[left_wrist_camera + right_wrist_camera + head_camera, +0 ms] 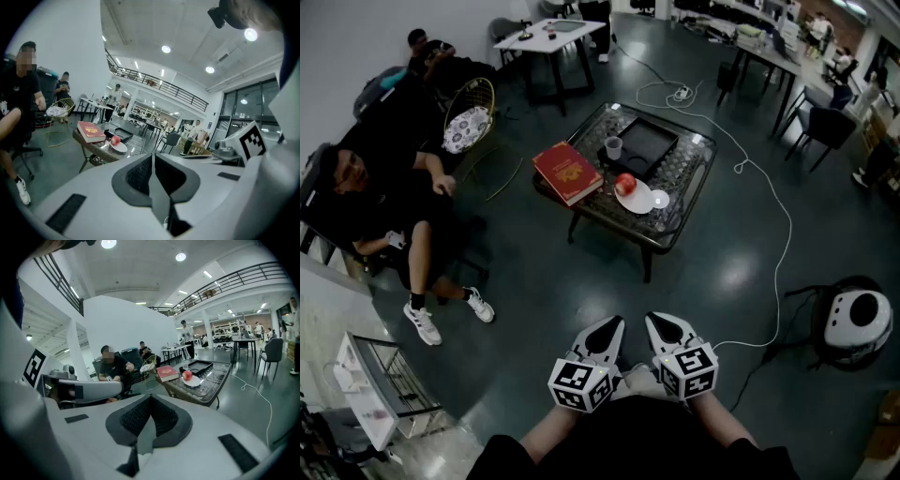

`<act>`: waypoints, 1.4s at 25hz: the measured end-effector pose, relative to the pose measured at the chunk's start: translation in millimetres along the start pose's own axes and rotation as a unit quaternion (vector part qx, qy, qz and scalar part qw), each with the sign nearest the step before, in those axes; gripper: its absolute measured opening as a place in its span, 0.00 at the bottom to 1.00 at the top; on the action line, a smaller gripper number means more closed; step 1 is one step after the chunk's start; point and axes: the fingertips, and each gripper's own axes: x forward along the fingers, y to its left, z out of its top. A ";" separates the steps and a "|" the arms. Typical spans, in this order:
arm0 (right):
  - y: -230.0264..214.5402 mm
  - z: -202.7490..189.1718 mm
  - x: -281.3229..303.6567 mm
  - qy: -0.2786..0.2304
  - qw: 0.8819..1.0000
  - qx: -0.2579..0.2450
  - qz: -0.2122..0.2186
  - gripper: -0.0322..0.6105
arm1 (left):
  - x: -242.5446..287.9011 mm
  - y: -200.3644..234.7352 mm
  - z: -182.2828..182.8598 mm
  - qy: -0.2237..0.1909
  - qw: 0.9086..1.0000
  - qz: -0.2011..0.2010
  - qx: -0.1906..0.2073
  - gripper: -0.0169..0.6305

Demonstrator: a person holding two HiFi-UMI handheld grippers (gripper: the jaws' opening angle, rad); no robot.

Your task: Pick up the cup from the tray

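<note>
A small pale cup [613, 148] stands upright at the left end of a black tray [649, 141] on a low glass-topped table [689, 178], far ahead of me. Beside the tray lie a red book [567, 172] and a red apple [625, 184] on a white plate [641, 199]. My left gripper [612, 325] and right gripper [656, 322] are held side by side close to my body, well short of the table. Both are shut with nothing between the pads. The left gripper view shows the book [90, 131] and the apple [115, 140]; the right gripper view shows the tray [201, 366].
A person sits at the left [384, 202] beside a wicker chair [469, 114]. A white cable [780, 211] snakes over the dark floor right of the table. A white round device [858, 323] sits at the right. Desks and chairs stand at the back.
</note>
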 end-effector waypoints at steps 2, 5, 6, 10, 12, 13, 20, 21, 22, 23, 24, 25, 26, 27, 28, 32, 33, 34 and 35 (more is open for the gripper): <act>10.6 8.7 -11.7 -0.005 1.000 -0.001 -0.005 0.07 | -15.0 -4.8 -2.1 0.008 1.000 0.004 0.017 0.07; 24.7 8.9 -24.3 -0.013 1.000 0.000 -0.006 0.06 | -32.7 -6.4 -2.9 0.008 1.000 0.023 0.020 0.07; 28.5 8.4 -26.2 -0.017 1.000 0.001 -0.006 0.06 | -36.4 -5.6 -2.7 0.006 0.999 0.030 0.019 0.07; 42.6 8.0 -26.3 -0.025 1.000 -0.003 -0.012 0.06 | -46.2 -5.1 0.2 0.000 0.999 0.031 0.035 0.07; 53.3 7.9 -22.7 -0.024 1.000 -0.007 -0.013 0.06 | -53.1 -2.8 2.0 0.001 0.999 0.024 0.039 0.07; 60.3 7.1 -21.0 -0.022 1.000 -0.009 -0.013 0.06 | -57.7 -1.1 1.6 0.005 0.999 0.021 0.041 0.07; 90.5 18.1 -3.3 -0.045 0.999 0.010 0.003 0.07 | -74.2 25.6 6.5 0.019 0.998 0.030 0.047 0.07; 93.1 19.9 0.9 -0.045 0.999 0.007 0.003 0.07 | -75.7 31.8 7.6 0.021 0.998 0.034 0.044 0.07; 95.8 21.1 5.4 -0.044 0.999 0.005 0.002 0.07 | -77.4 38.2 8.5 0.022 0.998 0.037 0.041 0.07; 98.3 22.0 9.5 -0.044 0.999 0.003 0.002 0.07 | -79.0 43.7 9.5 0.023 0.998 0.039 0.040 0.07; 100.3 22.9 13.0 -0.044 0.999 0.003 0.002 0.07 | -80.0 47.6 10.8 0.023 0.998 0.039 0.040 0.07; 101.5 23.8 15.6 -0.045 0.999 0.003 0.002 0.07 | -80.2 49.9 12.2 0.022 0.998 0.037 0.040 0.07; 101.9 24.7 17.5 -0.046 0.999 0.004 0.000 0.07 | -79.8 51.1 13.1 0.022 0.998 0.034 0.040 0.07; 102.0 25.2 19.2 -0.047 0.999 0.005 -0.002 0.07 | -79.0 52.0 13.6 0.023 0.998 0.030 0.042 0.07; 102.1 25.2 20.6 -0.048 0.999 0.007 -0.005 0.07 | -78.3 53.3 13.6 0.024 0.998 0.028 0.045 0.07; 105.9 20.6 25.2 -0.047 0.998 0.020 -0.019 0.07 | -78.7 60.6 12.0 0.035 0.998 0.018 0.058 0.07; 107.9 19.6 26.4 -0.047 0.998 0.024 -0.023 0.07 | -79.4 62.8 11.8 0.038 0.997 0.015 0.060 0.07; 110.2 19.0 27.7 -0.048 0.998 0.027 -0.027 0.07 | -80.1 65.4 11.8 0.042 0.997 0.013 0.062 0.07; 112.6 18.6 29.1 -0.048 0.998 0.028 -0.030 0.07 | -80.9 68.3 11.6 0.045 0.997 0.011 0.063 0.07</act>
